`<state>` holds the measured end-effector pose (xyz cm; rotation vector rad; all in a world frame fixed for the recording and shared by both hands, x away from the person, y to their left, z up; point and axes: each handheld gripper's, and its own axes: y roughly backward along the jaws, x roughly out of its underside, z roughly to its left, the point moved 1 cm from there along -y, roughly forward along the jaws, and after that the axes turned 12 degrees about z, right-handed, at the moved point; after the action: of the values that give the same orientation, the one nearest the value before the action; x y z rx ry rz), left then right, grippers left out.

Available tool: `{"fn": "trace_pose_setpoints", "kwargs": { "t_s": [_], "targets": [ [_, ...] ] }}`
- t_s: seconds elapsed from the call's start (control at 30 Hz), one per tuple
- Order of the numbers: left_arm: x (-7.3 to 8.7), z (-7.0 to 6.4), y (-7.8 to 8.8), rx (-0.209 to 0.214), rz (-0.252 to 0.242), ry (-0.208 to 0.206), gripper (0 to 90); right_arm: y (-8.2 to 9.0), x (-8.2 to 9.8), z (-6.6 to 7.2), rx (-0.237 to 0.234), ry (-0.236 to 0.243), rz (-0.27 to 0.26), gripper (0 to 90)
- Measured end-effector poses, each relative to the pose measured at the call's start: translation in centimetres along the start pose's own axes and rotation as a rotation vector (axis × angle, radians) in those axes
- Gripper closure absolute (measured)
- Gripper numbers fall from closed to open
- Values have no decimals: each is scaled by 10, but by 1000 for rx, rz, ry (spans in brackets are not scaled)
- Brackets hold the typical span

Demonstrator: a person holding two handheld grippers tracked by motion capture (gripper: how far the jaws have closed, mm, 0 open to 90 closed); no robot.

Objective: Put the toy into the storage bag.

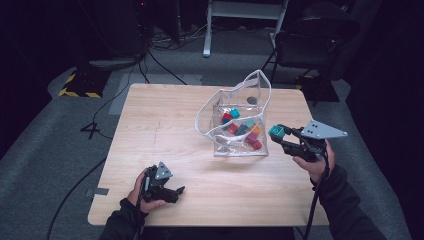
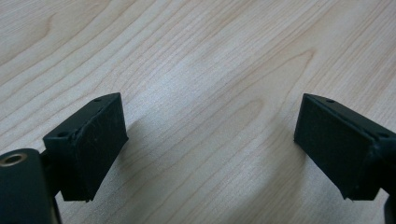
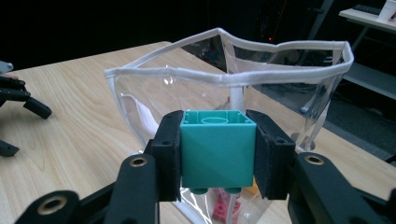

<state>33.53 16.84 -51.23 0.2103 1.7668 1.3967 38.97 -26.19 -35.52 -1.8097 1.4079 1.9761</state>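
Observation:
A clear plastic bag point(image 1: 235, 120) with a white rim stands open on the wooden table point(image 1: 150, 130), holding several coloured blocks point(image 1: 242, 131). My right gripper point(image 1: 277, 132) is shut on a teal block point(image 1: 276, 131), held in the air just right of the bag. In the right gripper view the teal block point(image 3: 217, 149) sits squeezed between the two pads, hollow side up, with the bag's rim point(image 3: 224, 74) just beyond it. My left gripper point(image 1: 175, 192) rests low over the table near the front edge, open, with bare wood between its fingers point(image 2: 93, 144).
Beyond the table are a dark chair point(image 1: 310, 40), a white frame leg point(image 1: 207, 30) and cables point(image 1: 100, 120) on the grey floor. The table's left half is bare wood. The left gripper point(image 3: 18, 102) appears far left in the right gripper view.

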Motion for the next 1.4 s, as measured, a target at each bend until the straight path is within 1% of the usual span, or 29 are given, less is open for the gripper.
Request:
{"fn": "trace_pose_setpoints", "kwargs": {
  "t_s": [0.2, 0.33, 0.53, 0.67, 0.77, 0.83, 0.87, 1.03, 1.4],
  "targets": [
    [0, 0, 0, 0, 0, 0, 95, 3, -12, -3, 18, 12, -9, 592],
    [0, 0, 0, 0, 1, 1, 95, 5, -20, -7, 25, 0, -27, 592],
    [0, 0, 0, 0, 0, 0, 95, 6, -33, -11, 44, 5, -41, 591],
    [0, 0, 0, 0, 0, 0, 95, 4, -40, -14, 58, 0, -45, 592],
    [0, 0, 0, 0, 0, 0, 96, 3, -43, -14, 65, -1, -48, 591],
    [0, 0, 0, 0, 1, 1, 95, 3, -46, -15, 62, -3, -53, 592],
    [0, 0, 0, 0, 1, 0, 95, 2, -47, -15, 68, 0, -52, 592],
    [0, 0, 0, -1, 1, 1, 95, 1, -51, -14, 68, -2, -61, 592],
    [0, 0, 0, -1, 0, 0, 96, -3, -61, -13, 75, 4, -62, 591]
  ]
}}
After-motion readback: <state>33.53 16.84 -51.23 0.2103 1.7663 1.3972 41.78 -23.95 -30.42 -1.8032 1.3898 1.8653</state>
